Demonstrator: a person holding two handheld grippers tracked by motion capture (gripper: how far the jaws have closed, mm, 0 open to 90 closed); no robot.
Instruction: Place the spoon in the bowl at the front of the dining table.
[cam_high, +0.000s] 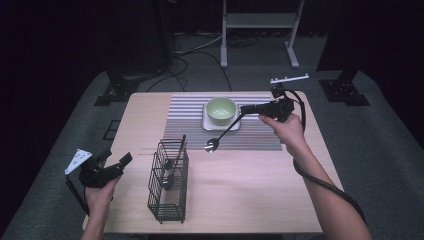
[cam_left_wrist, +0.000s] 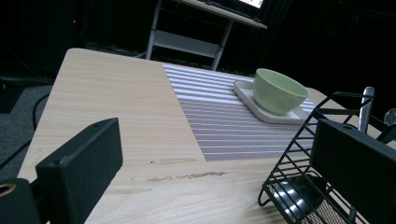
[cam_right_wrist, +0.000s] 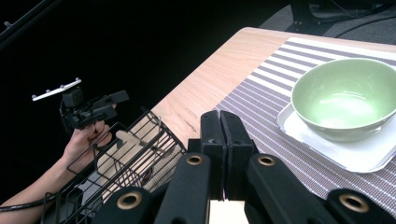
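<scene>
Overhead light brightens the table (cam_high: 250, 200) against a black, dim room; all views sharp.

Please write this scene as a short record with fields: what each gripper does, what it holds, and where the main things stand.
right gripper: shut on spoon
spoon: held by handle end, slanting down, bowl end over striped placemat
left gripper: open, empty, left of wire basket
wire basket: on wooden table, utensils standing inside
green bowl: on white square plate, on the placemat
</scene>
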